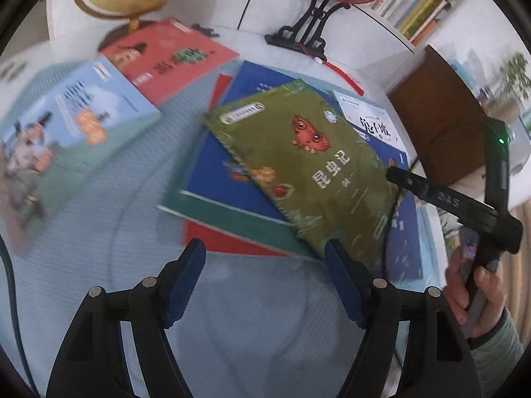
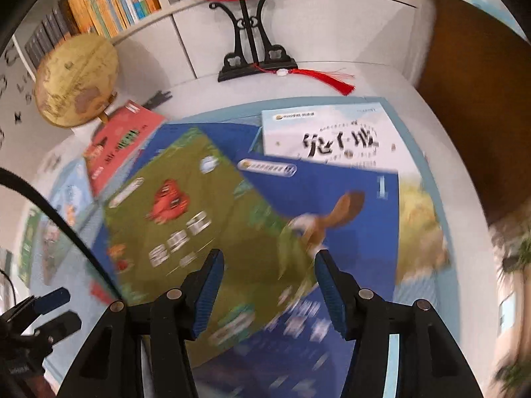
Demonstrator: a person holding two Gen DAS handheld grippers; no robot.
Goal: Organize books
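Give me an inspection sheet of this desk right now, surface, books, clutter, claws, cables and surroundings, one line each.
Surface: pale blue mat on a white desktop.
Job's things: green book tilted on top of a blue book; white-covered book at the pile's far side; red book and light blue book lie apart.
Clutter: globe and a black stand with a red tassel.
Claws: left claw open, over the mat; right claw open, over the green book.
Cables: black cable crosses the right wrist view.
Surroundings: shelved books behind; brown panel.
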